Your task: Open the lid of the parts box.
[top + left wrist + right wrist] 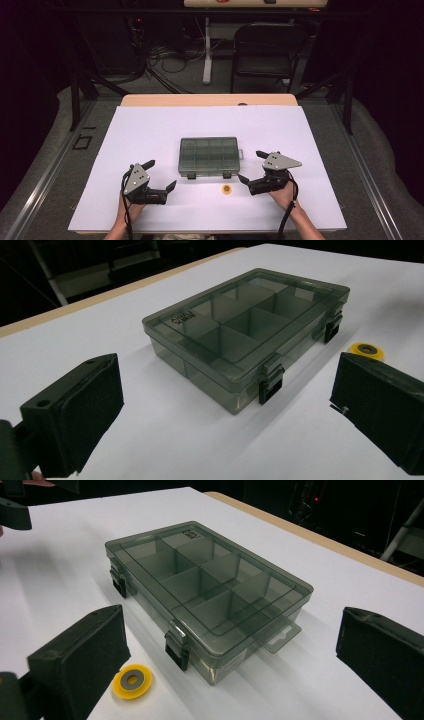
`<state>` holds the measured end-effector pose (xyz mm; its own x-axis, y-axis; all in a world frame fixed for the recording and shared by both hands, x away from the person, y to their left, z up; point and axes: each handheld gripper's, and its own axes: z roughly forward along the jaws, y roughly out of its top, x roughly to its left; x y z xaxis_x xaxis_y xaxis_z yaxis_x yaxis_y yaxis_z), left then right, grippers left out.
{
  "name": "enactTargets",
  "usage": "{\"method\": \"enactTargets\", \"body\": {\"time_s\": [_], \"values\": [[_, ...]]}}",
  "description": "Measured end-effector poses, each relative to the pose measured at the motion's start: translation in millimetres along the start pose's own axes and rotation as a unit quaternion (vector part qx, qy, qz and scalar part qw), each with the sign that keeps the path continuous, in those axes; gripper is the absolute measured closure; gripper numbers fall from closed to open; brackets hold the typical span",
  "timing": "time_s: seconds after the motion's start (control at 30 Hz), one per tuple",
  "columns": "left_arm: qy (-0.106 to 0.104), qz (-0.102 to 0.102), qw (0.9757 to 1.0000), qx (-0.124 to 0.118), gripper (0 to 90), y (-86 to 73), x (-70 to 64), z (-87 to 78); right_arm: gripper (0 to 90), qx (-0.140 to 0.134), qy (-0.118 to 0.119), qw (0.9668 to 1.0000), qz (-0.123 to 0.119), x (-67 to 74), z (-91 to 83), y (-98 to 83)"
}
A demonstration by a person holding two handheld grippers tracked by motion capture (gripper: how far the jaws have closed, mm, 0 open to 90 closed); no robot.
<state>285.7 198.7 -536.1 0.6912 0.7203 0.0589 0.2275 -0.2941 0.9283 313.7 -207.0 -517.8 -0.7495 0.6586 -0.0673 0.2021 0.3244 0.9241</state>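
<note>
A person stands at the near edge of the white tabletop [150,130], holding a hand-held gripper in each hand. The left hand-held gripper [162,175] hovers near the front left corner of a smoky grey compartment box [209,156], its jaws spread wide with nothing between them. The right hand-held gripper [252,167] sits just off the box's front right corner, jaws likewise wide apart and empty.

The box lies flat near the middle of the tabletop, lid closed, its two black latches [270,385] on the front wall facing the person. Through the clear lid I can see dividers forming several compartments; whether anything lies inside is hard to tell. A hang tab [280,636] sticks out from its right end.

A small yellow ring [226,189] with a dark centre lies flat on the tabletop just in front of the box, between the two grippers and closer to the right one, touching neither. In the right gripper view it rests beside the lower left jaw.
</note>
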Motion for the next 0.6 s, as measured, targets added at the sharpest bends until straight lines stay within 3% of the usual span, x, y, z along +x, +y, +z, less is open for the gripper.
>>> {"method": "enactTargets", "body": {"time_s": [0.53,0.6], "values": [[-0.024,0.004,0.9994,0.023,0.0,4.7,8.9,20.7,0.0,0.021,0.019,0.9996,0.008,-9.9,13.9,2.2],[-0.034,0.006,0.999,0.028,0.0,6.3,10.5,25.0,0.0,0.026,0.021,0.9994,0.006,-11.5,16.6,2.4]]}}
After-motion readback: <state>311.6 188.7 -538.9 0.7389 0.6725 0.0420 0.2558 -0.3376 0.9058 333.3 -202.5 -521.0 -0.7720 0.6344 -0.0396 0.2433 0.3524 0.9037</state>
